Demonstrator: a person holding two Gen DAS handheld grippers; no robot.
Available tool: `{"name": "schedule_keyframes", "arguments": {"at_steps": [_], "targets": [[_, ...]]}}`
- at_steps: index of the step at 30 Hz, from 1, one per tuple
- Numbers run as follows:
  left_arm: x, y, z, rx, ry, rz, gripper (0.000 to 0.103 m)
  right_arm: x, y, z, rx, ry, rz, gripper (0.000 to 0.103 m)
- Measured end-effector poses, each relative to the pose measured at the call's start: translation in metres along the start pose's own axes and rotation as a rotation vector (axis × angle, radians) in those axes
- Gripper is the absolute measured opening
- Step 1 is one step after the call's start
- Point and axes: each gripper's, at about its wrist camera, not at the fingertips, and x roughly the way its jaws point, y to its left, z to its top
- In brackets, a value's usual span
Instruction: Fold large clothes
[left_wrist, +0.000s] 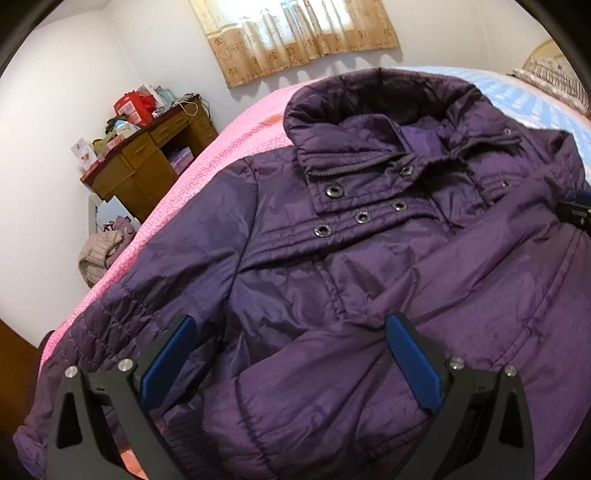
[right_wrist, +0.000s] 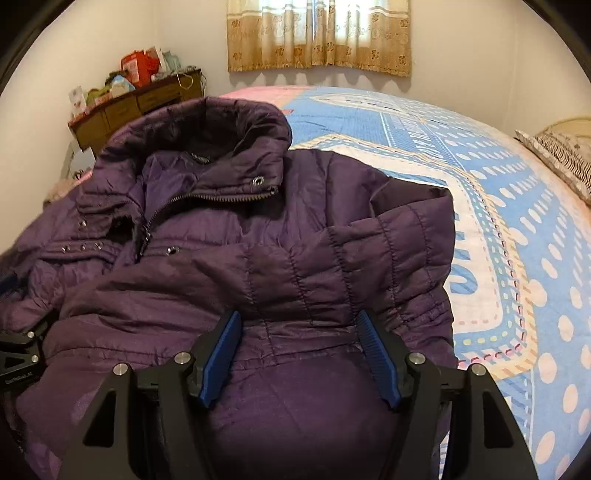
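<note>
Jaws agape — both grippers (left_wrist: 291, 354) (right_wrist: 299, 354) over jacket (left_wrist: 369, 258).

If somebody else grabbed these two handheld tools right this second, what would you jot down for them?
Left tool: open, nothing held, poised over the lower front of the purple jacket.
Right tool: open, nothing held, over the jacket's hem on the other side, near the sleeve that lies folded across the front.
Jacket: front up on the bed, hood toward the curtained window, zip partly open at the collar.
Done: one sleeve lies across the body.
Left: the sleeve on the left tool's side lies alongside the body, not folded in; then fold the body itself. No grip taken yet.
</note>
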Motion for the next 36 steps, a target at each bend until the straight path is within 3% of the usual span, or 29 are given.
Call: {"name": "schedule_keyframes", "arguments": {"at_steps": [30,34,36], "targets": [[0.001,-0.008,0.001,0.016,0.000,0.025,0.103,0.009,0.022,-0.001,-0.094,0.013,-0.112,0.068],[0.001,-0.003,0.001,-0.004,0.001,0.004,0.103,-0.013,0.031,0.008,-0.089,0.031,-0.139,0.068],[0.000,-0.001,0.001,-0.008,-0.003,0.001,0.103,-0.043,0.034,0.012,-0.021,-0.038,-0.064,0.073]]}}
